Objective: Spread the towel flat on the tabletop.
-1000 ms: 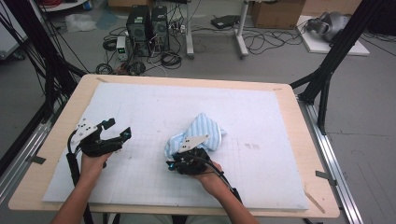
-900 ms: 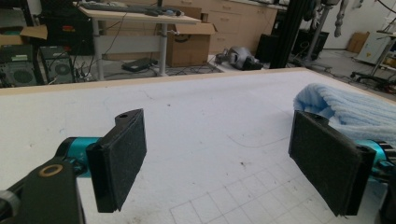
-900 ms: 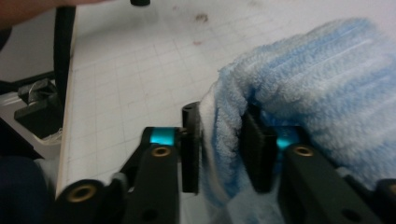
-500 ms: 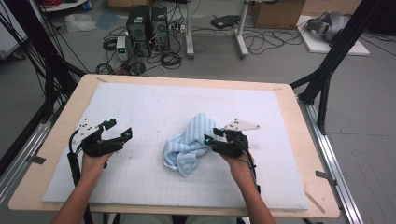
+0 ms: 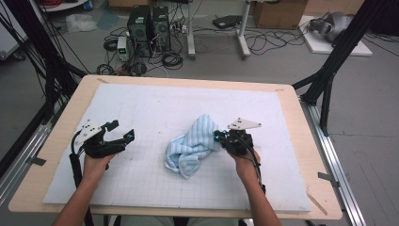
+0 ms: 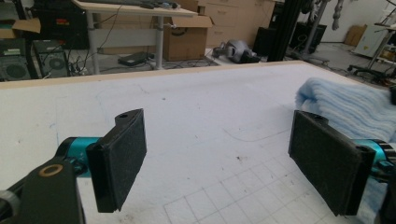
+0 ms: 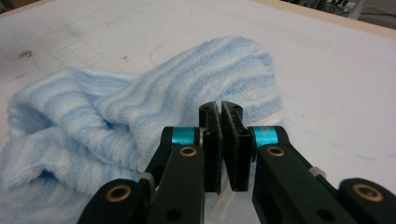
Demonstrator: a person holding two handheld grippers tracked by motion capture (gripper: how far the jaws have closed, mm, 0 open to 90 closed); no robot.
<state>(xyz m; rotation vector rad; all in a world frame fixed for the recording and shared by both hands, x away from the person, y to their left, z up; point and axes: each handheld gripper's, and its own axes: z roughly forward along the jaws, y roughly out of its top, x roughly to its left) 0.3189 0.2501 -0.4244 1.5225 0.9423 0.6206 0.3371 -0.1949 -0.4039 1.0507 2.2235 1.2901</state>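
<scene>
r tongs (image 7: 220,122) pinch blue towel (image 7: 140,112) edge — l tongs (image 6: 219,158) wide

A: Any writing you can read here, a label, a brand, a number?

B: None. The cardboard boxes (image 6: 184,35) on the floor carry no print I can make out, and the computer towers (image 5: 149,24) are too small and blurred for any badge

A: And the white mat (image 5: 155,106) on the surface?

B: It bears a faint printed grid and some smudges, but no letters or figures
</scene>
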